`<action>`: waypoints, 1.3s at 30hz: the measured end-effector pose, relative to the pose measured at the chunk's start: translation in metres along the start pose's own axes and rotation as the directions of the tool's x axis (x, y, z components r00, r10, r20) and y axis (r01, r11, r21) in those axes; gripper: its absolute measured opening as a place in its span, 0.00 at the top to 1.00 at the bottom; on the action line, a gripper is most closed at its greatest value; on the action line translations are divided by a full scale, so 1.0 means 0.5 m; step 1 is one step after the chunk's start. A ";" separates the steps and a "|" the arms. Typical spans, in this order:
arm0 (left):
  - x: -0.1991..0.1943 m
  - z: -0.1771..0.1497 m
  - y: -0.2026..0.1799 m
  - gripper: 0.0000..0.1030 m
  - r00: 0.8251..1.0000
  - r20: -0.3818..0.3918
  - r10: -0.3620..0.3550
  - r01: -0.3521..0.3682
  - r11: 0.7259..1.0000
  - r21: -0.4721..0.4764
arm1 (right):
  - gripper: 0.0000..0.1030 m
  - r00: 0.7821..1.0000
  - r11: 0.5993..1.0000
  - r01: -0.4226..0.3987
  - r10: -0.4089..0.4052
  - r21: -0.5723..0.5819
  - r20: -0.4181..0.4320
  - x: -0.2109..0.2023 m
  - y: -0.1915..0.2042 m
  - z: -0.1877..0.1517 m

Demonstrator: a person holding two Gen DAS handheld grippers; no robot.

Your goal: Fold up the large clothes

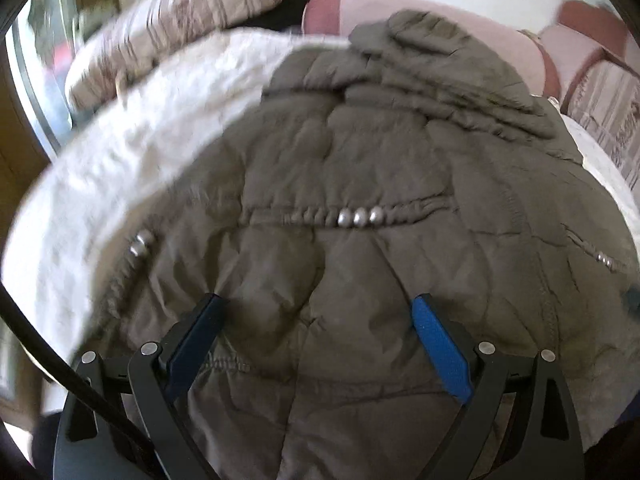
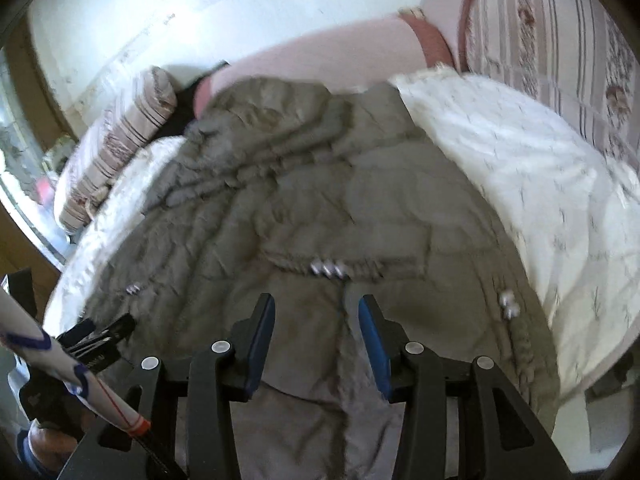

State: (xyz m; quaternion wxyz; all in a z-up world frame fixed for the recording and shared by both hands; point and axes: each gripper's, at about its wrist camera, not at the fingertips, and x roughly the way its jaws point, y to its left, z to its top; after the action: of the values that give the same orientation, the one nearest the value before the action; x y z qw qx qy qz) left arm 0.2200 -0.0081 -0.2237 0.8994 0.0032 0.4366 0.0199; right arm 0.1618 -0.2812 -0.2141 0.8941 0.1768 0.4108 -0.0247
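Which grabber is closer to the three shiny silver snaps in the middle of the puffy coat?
Right. The right gripper sits just below the three silver snaps; the left gripper hangs farther below them over the grey-brown quilted coat.

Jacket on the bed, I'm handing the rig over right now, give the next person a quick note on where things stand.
Left gripper: open, empty, over the lower part of the jacket.
Right gripper: open, empty, over the jacket's middle seam.
The quilted olive-brown jacket lies spread on the white bedspread, a row of silver beads across its middle; bunched at the far end near the striped pillow.
Done: jacket laid out; no fold visible.
Left: take hold and do every fold.
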 end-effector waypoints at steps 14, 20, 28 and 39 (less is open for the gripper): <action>0.011 -0.008 -0.007 0.00 1.000 0.025 0.012 -0.013 0.998 0.060 | 0.50 0.999 0.999 0.008 -0.010 -0.042 -0.043 0.042 -0.012 -0.028; 0.010 -0.015 -0.004 0.00 0.999 0.039 -0.001 -0.002 0.997 0.072 | 0.45 1.000 0.998 -0.023 0.023 -0.056 -0.015 0.043 -0.016 -0.038; 0.004 -0.035 -0.006 0.00 0.995 0.095 0.002 -0.009 0.997 0.081 | 0.40 1.000 0.993 -0.029 0.030 -0.116 0.004 0.041 -0.011 -0.048; -0.021 -0.056 0.008 0.00 0.988 0.148 -0.029 0.010 0.992 0.125 | 0.30 0.998 0.990 -0.055 0.054 -0.132 -0.010 0.042 -0.005 -0.049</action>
State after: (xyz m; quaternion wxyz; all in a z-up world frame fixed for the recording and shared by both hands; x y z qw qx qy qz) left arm 0.1914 -0.0048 -0.2329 0.9279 0.0563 0.3681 -0.0165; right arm 0.1576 -0.2734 -0.2453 0.9029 0.1282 0.4093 0.0277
